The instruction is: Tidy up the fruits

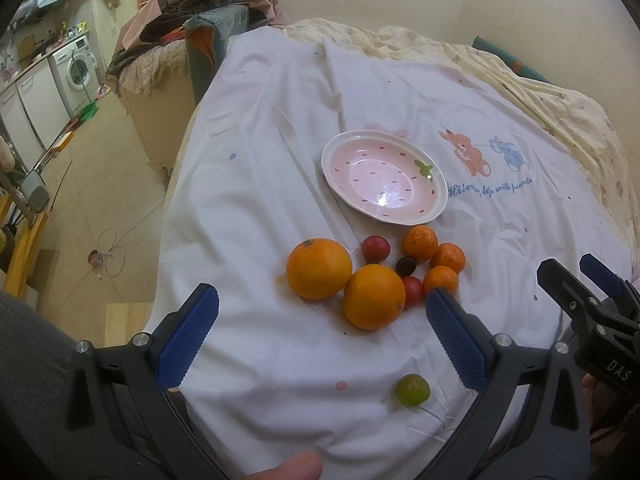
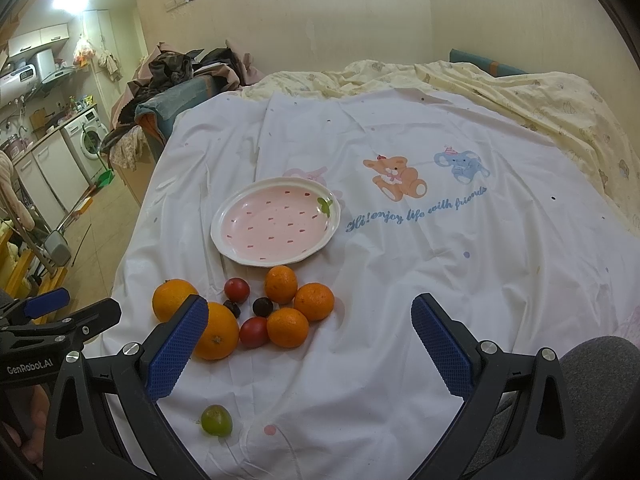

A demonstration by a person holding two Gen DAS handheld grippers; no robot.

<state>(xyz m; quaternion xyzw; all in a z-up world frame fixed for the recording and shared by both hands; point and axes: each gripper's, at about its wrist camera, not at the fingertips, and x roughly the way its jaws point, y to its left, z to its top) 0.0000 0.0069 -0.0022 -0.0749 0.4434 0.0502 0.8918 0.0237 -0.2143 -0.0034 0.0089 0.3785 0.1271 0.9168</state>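
A pink strawberry-pattern plate [image 1: 434, 210] [image 2: 224, 220] lies empty on the white cloth. In front of it sit two big oranges [image 1: 319, 268] [image 2: 218, 332], three small tangerines [image 1: 420, 243] [image 2: 314, 301], red and dark small fruits [image 1: 376, 249] [image 2: 237, 289], and, apart and nearer, a green fruit [image 1: 413, 390] [image 2: 216, 420]. My left gripper [image 1: 320, 312] is open and empty, hovering just short of the oranges. My right gripper [image 2: 310, 320] is open and empty, to the right of the fruit pile; it also shows in the left wrist view [image 1: 576, 276].
The white printed cloth [image 2: 440, 280] covers a bed, with a yellow quilt [image 2: 540, 100] behind. The bed's left edge drops to the floor [image 1: 100, 200]. A pile of clothes [image 1: 192, 4] and a washing machine [image 1: 76, 68] stand far left.
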